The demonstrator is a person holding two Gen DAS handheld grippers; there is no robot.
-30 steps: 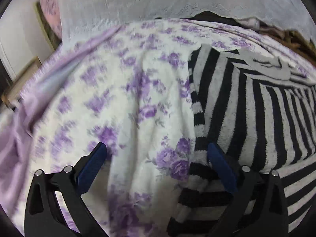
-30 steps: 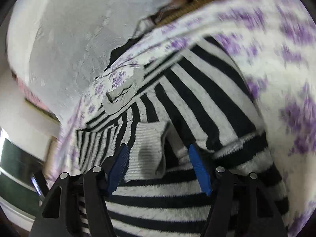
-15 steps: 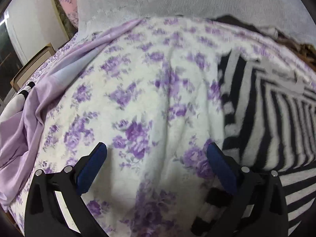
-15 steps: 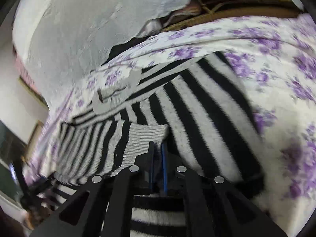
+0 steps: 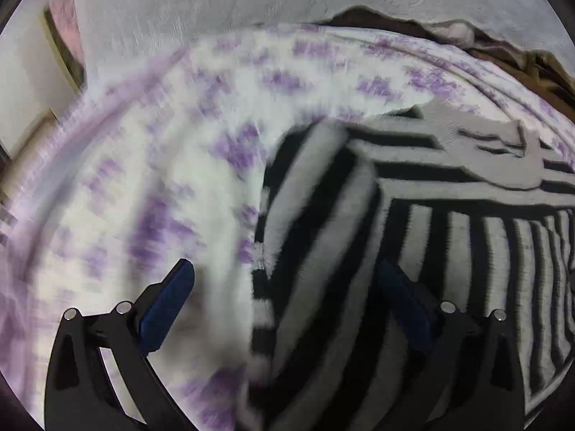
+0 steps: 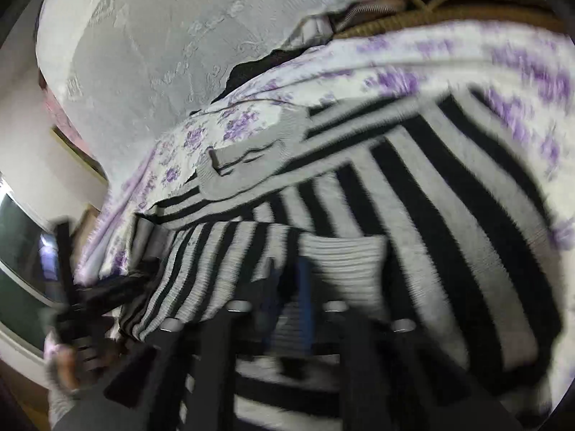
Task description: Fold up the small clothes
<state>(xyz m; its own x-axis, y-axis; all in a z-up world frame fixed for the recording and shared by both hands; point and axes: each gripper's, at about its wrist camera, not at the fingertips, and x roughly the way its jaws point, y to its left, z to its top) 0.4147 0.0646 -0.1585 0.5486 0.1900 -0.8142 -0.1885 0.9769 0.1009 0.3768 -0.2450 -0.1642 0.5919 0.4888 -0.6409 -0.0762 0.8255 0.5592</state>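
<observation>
A black-and-grey striped sweater (image 5: 449, 237) lies flat on a white bedspread with purple flowers (image 5: 151, 179). Its grey collar (image 5: 503, 151) points to the far side. My left gripper (image 5: 287, 294) is open, its blue pads straddling the sweater's left edge. In the right wrist view the sweater (image 6: 449, 215) fills the frame. My right gripper (image 6: 291, 287) is shut on the grey ribbed cuff (image 6: 341, 258) of the sleeve folded across the body. The left gripper shows blurred at the left (image 6: 104, 287).
A grey lace cloth (image 5: 251, 0) hangs behind the bed; it also shows in the right wrist view (image 6: 161, 54). Brown wicker (image 6: 467, 3) lies beyond the bedspread's far edge. A window (image 6: 18, 251) is at the left.
My right gripper closed on the sleeve cuff and holds it. My left gripper swung away over the bedspread, then back right onto the sweater's left edge, still open.
</observation>
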